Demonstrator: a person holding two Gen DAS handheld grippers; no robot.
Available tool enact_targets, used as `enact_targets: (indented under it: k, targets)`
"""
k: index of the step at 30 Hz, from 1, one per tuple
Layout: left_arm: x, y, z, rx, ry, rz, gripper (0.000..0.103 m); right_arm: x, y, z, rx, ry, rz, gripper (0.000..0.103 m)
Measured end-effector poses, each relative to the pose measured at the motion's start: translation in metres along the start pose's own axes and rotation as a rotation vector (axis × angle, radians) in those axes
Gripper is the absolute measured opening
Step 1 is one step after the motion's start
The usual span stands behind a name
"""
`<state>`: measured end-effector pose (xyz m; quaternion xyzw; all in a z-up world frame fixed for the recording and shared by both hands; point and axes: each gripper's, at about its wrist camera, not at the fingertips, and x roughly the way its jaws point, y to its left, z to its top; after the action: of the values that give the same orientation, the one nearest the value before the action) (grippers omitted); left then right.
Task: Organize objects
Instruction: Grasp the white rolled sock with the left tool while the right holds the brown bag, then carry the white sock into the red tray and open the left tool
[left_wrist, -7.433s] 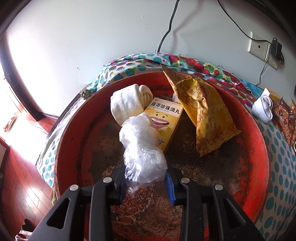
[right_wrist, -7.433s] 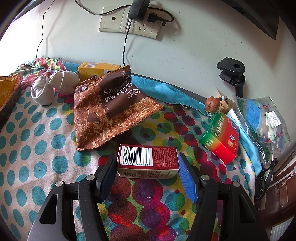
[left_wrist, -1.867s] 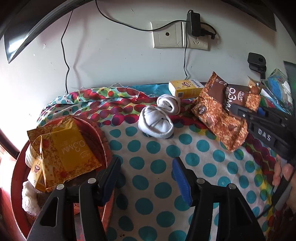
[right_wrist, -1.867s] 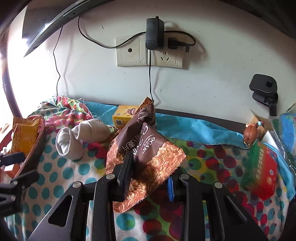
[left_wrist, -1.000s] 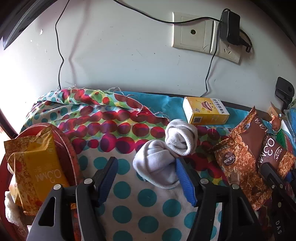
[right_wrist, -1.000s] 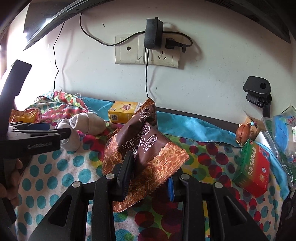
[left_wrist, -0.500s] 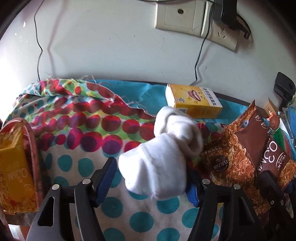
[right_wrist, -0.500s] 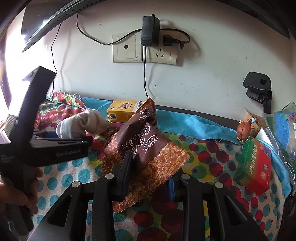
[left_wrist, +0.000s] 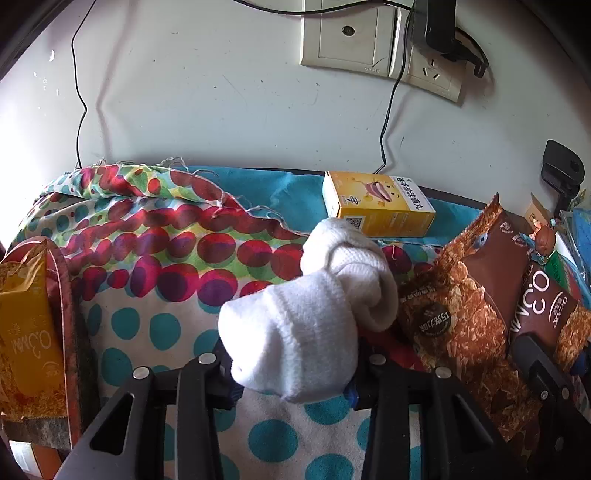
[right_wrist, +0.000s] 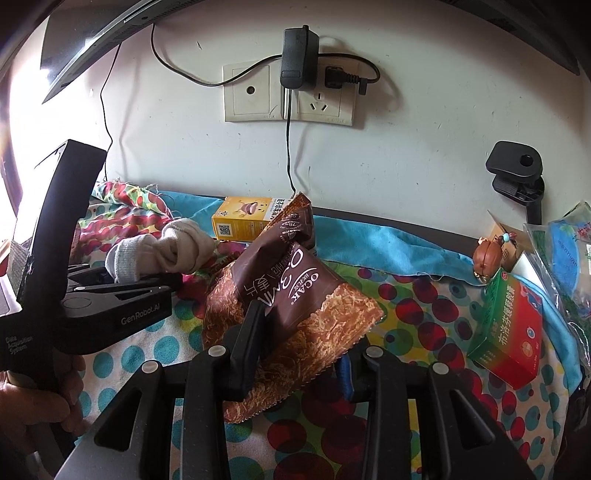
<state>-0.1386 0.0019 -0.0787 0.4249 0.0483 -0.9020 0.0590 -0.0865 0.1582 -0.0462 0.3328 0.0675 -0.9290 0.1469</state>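
Since 0.5 s earlier, left gripper (left_wrist: 291, 373) fingers now clamped on white rolled sock (left_wrist: 295, 332), right gripper (right_wrist: 295, 354) fingers clamped on brown snack bag (right_wrist: 288, 306), yellow box (left_wrist: 376, 214) beyond both.

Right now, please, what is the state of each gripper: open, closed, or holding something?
Left gripper: closed on the white sock bundle.
Right gripper: closed on the brown snack bag.
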Motion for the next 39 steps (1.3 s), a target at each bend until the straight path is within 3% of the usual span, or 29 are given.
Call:
enact_targets:
  k: [19,27,33,39]
  targets:
    - [-0.045,0.002,-0.044,0.087,-0.033,0.049,0.04,0.0,0.0,0.001,0.001,0.003,-0.001,0.033]
    - [-0.09,0.003,-0.061,0.102,-0.052,0.032,0.04,-0.001,-0.002,0.001,0.005,0.005,-0.003,0.034]
    - [-0.132,0.021,-0.069,0.096,-0.079,0.031,0.04,0.0,-0.002,0.002,0.002,0.008,-0.009,0.034]
    - [-0.165,0.064,-0.072,0.043,-0.093,0.09,0.04,-0.001,0.001,0.003,-0.007,0.005,-0.021,0.034]
